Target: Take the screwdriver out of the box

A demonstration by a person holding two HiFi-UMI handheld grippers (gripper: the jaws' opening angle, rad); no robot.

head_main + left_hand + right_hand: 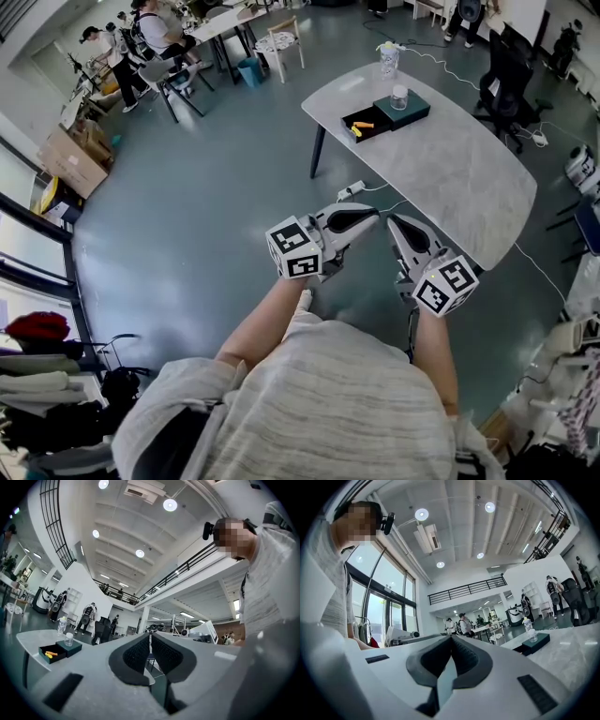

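Head view steeply down; gripper views near level; all share table (450, 178), box (380, 116).

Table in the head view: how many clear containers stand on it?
2. A tall bottle at the far edge of the table; a small jar on the green lid beside the open box.
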